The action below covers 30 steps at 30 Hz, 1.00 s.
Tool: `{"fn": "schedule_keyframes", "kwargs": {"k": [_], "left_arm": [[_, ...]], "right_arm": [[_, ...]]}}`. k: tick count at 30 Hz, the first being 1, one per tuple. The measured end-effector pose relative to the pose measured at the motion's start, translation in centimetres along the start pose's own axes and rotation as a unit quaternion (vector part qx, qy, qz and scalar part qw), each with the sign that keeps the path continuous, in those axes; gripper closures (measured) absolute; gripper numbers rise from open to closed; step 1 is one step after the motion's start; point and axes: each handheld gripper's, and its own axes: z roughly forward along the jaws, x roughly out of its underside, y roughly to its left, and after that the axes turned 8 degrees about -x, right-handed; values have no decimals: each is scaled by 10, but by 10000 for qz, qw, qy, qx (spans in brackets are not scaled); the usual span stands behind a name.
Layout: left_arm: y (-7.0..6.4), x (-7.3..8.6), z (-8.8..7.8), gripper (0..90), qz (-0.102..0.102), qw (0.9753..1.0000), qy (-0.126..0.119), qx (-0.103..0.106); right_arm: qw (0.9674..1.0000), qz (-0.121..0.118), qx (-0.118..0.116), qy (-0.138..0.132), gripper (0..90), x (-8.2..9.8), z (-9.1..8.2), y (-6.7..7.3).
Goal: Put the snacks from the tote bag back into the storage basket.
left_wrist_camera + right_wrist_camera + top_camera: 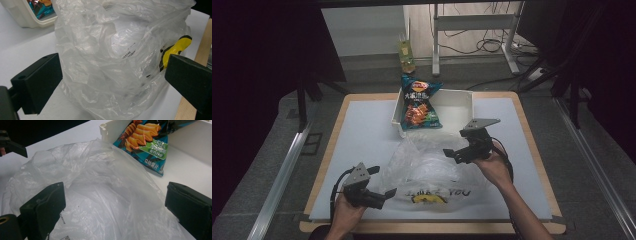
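A crumpled clear plastic bag (429,167) with a yellow print lies on the white mat near the front of the table. My left gripper (383,194) is at the bag's near left edge, open, with the bag (112,62) bulging between its jaws. My right gripper (451,152) hovers over the bag's far right side, open, with the thin film (105,195) lying below its jaws. A blue chip packet (418,104) with an orange picture leans in the left part of a white tray (460,97); the right gripper view shows the packet (146,137) just beyond the bag.
The white mat (362,135) covers a wooden table (327,160). A small yellow-green bottle (405,54) stands on the floor beyond the table. Metal desk legs and cables (477,37) are farther back. Bare mat stretches to the left of the bag.
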Motion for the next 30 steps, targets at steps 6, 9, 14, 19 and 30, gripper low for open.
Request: {"fn": "schedule_keyframes", "kwargs": {"k": [6, 9, 14, 19, 30], "left_arm": [[0, 0, 0, 12, -43, 10000, -4, 51], [0, 0, 0, 10, -41, 10000, -13, 21], [1, 0, -1, 2, -69, 10000, -46, -27], [2, 0, -2, 2, -37, 9999, -60, -82], [4, 0, -5, 5, 9, 9999, -72, -125]], "right_arm": [[10000, -55, 55, 16, 31, 2, -8, 3], [10000, -60, 72, -3, 27, 3, -12, 5], [9999, -49, 77, -42, 15, 6, -18, 8], [9999, -74, 69, -122, 8, 10, -25, 11], [9994, -128, 111, -294, 7, 21, -43, 17]]}}
